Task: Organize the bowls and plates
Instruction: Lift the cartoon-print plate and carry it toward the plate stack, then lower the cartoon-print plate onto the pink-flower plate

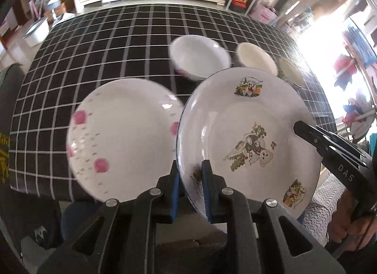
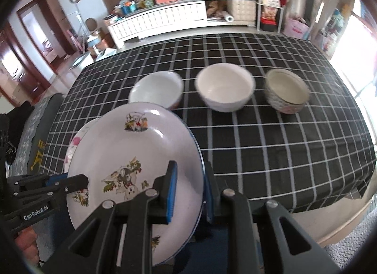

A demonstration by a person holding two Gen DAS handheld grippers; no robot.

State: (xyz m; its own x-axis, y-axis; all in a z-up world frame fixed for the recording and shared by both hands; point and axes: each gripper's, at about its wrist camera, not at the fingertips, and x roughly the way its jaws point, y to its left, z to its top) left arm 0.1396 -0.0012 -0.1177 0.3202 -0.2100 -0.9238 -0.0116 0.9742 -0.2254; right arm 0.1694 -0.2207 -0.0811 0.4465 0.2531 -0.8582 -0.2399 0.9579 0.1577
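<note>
Above bench (image 2: 282, 156) front edge: left claw (image 1: 190, 187) and right claw (image 2: 188, 191) both clamped on cartoon plate (image 1: 249, 137) rim; pink-flowered plate (image 1: 122, 137) beside.

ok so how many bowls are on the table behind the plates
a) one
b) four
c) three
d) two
c) three: the right wrist view shows a row of three on the checked cloth, a white bowl on the left, a larger white bowl in the middle and a patterned bowl on the right, all beyond the cartoon plate that both grippers hold.
</note>
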